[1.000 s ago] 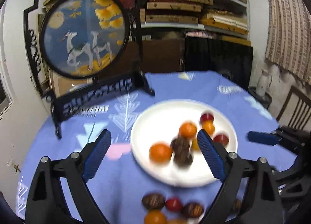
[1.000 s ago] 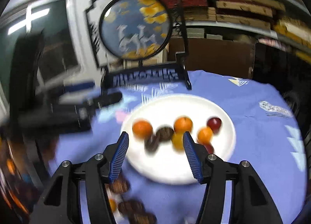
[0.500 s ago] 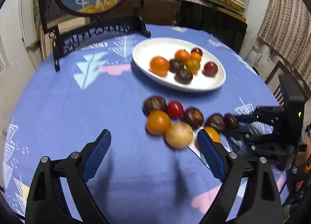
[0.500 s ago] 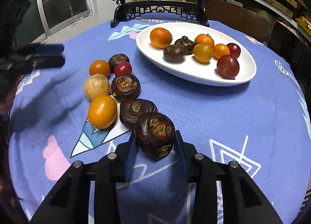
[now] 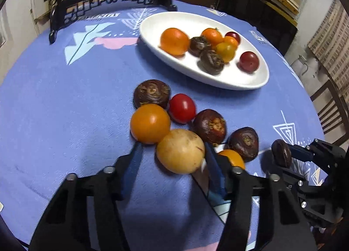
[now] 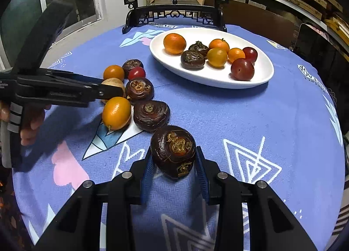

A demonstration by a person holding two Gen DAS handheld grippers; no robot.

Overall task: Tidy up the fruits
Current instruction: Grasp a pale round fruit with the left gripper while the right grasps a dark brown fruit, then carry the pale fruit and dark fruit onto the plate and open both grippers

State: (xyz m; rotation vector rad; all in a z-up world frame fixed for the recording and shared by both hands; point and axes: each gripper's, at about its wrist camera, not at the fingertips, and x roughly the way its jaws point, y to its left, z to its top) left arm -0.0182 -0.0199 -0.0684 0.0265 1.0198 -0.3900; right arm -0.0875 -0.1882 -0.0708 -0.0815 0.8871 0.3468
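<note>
My left gripper [image 5: 172,148] is shut on a pale yellow round fruit [image 5: 181,151] in the loose cluster on the blue cloth. Touching that fruit are an orange one [image 5: 150,123] and a dark brown one [image 5: 209,126]. A red tomato [image 5: 182,108] and more dark and orange fruits lie around them. My right gripper [image 6: 174,152] is shut on a dark brown fruit [image 6: 173,149] at the near end of the row. That gripper also shows at the left wrist view's right edge, where the dark fruit [image 5: 281,152] sits in its tips. The white oval plate [image 6: 218,81] behind holds several fruits.
A round painted screen on a black carved stand [image 6: 174,14] stands at the table's far edge behind the plate. A person's hand [image 6: 30,124] grips the left tool. A chair [image 5: 331,107] and stacked shelves lie beyond the table's right side.
Both grippers came down from facing the plate to the loose fruit. The left jaws went from wide open to closed around the pale fruit. The right jaws closed on the dark fruit.
</note>
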